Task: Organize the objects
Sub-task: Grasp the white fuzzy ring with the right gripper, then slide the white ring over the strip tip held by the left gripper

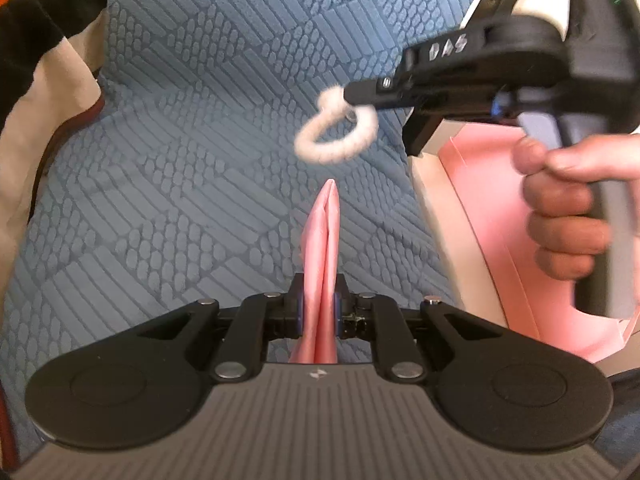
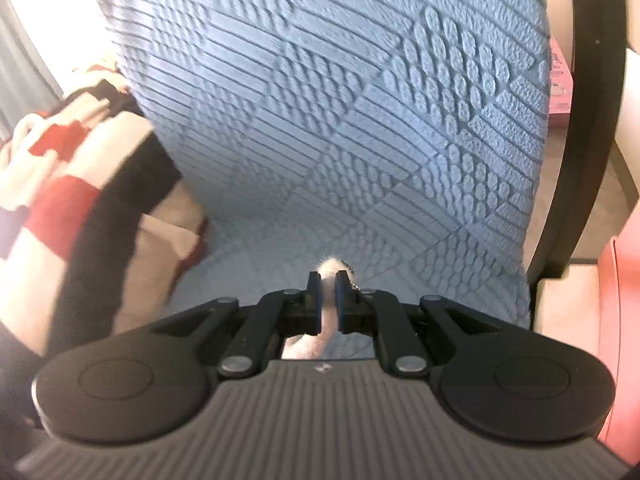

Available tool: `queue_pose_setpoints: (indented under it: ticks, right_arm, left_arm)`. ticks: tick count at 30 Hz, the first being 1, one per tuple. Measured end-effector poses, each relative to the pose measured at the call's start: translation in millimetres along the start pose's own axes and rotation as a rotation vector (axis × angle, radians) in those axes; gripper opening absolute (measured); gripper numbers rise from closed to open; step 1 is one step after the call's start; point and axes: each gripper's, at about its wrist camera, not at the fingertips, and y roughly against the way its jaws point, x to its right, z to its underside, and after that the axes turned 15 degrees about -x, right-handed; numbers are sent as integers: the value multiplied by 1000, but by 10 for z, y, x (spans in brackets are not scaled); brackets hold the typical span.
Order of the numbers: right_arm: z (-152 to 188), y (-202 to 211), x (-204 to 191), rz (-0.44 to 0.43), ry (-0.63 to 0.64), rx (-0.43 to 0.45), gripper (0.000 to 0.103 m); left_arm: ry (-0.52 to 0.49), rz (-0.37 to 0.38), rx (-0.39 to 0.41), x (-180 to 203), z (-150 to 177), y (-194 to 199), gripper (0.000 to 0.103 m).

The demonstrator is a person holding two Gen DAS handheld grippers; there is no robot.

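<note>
Left tongs (image 1: 320, 312): jaws closed on a folded pink satin pouch (image 1: 322, 248). The cloth stands up between the pads and runs forward to a peaked tip just ahead of them.
Handling, judged: pouch light, limp and slippery; the fold will sag or slide if the pinch eases. The hold sits low on the fold, and both layers look caught.

Right tongs (image 2: 328, 300): jaws closed on a white fuzzy ring (image 2: 329, 270), seen in the right wrist view as a pale tuft between the blue pads. In the left wrist view the ring (image 1: 336, 128) hangs from the right tongs' tips (image 1: 354, 98), above and beyond the pouch tip, apart from it.
Handling, judged: ring very light, soft and compressible, not fragile. It is pinched at one point on the loop, so it may swing. Something small and shiny at the grip point; too blurred to name.

Room: the blue textured bedspread (image 1: 192, 128) lies below and ahead of both tongs, broad and bare. Left of the left tongs lies a black, white and red garment (image 1: 36, 40), at the cover's edge. Right of them, past the person's hand (image 1: 568, 208), is a pink box (image 1: 484, 184) off the cover's edge. A dark curved bar (image 2: 580, 128) stands far right of the right tongs.
</note>
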Motion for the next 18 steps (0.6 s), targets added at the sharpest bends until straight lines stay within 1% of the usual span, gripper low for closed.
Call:
queue_pose_setpoints:
  ticks: [4, 6, 9, 13, 16, 18]
  right_arm:
    - [106, 117, -139, -71, -52, 13, 10]
    - [201, 95, -215, -88, -74, 5, 10]
    - [346, 53, -262, -59, -102, -32, 10]
    - [571, 79, -250, 30, -141, -58, 10]
    - [661, 32, -180, 42, -231, -73, 12]
    - [710, 5, -58, 16, -322, -97, 12]
  left_arm:
    - [-16, -23, 0, 85, 26, -33, 16]
    - [-25, -28, 7, 115, 40, -24, 16]
    - [-34, -48, 14, 137, 52, -17, 16]
    - [-44, -66, 13, 149, 69, -25, 16]
    - [-77, -98, 18, 207, 90, -27, 16]
    - [-104, -137, 26, 255, 116, -35, 16]
